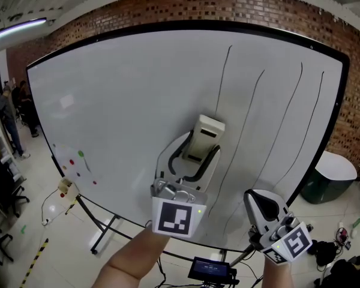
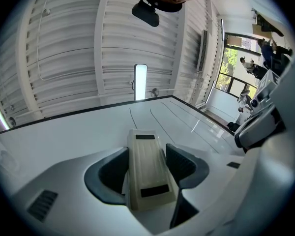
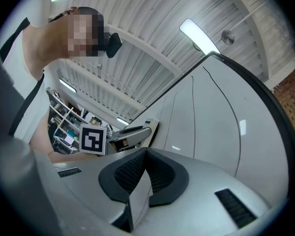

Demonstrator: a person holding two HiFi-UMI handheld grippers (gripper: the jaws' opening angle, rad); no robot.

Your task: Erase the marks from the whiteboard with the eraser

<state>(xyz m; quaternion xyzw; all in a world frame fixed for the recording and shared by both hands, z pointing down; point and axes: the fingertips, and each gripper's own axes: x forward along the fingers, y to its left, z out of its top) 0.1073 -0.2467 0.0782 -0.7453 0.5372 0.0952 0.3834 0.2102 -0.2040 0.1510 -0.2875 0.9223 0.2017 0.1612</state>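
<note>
1. left gripper (image 1: 192, 158) (image 2: 147, 157): its jaws are clamped on the eraser (image 1: 205, 134) (image 2: 146, 166). the left gripper view shows one dark pad against each long side of the cream eraser body. the eraser runs lengthwise between the jaws and projects past their tips.

2. eraser position: you hold it up at the whiteboard (image 1: 126, 101), in the lower middle of the panel. its far end sits at the bottom end of the leftmost line. whether its face presses on the surface cannot be told from these views.

3. marks (image 1: 223, 77): four thin dark lines run down the right half of the board. the leftmost ends at the eraser; the other three pass to the right of it and continue toward the lower edge of the board. small green and red spots (image 1: 81, 153) sit near the lower left corner, well apart from the eraser.

4. right gripper (image 1: 256, 198) (image 3: 145, 167): its jaws are together with nothing between them. you hold it low and to the right of the left gripper, near the bottom edge of the board and apart from the eraser.

5. surroundings: a brick wall (image 1: 168, 5) stands behind the board.
</note>
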